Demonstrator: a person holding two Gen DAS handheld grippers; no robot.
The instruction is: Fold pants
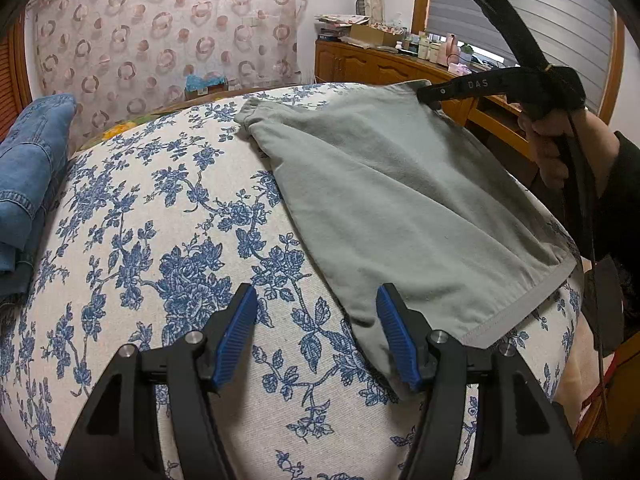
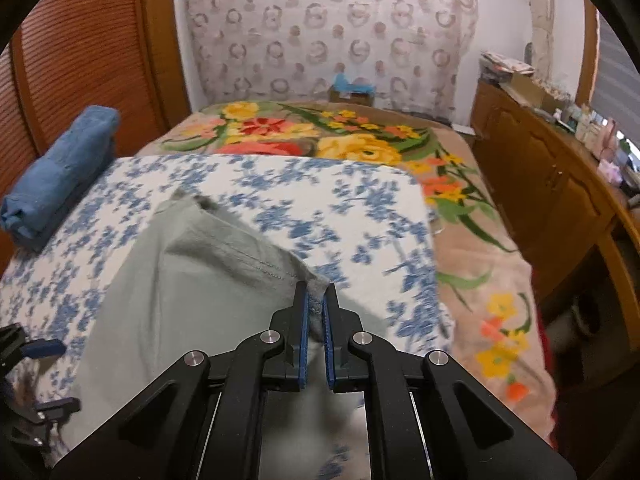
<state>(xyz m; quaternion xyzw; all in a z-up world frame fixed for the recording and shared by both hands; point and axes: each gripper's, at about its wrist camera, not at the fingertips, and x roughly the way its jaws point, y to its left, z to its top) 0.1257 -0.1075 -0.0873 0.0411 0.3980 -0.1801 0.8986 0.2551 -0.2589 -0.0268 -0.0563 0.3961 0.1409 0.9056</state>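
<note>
Right wrist view: right gripper (image 2: 316,300) fingers pinch a hem corner of the grey-green cotton pants (image 1: 392,200), lying on the blue-floral cloth-covered bed (image 1: 160,216). Left gripper (image 1: 316,304) fingers spread apart, holding nothing.

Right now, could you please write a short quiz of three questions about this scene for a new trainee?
1. True or false: the right gripper is shut on the grey pants.
2. The left gripper is: A) open above the floral cloth; B) shut on the pants; C) holding the folded jeans.
3. Fill in: the folded jeans lie at the ____ edge of the bed, seen from both wrist cameras.

Key: 1 true; 2 A; 3 left.
</note>
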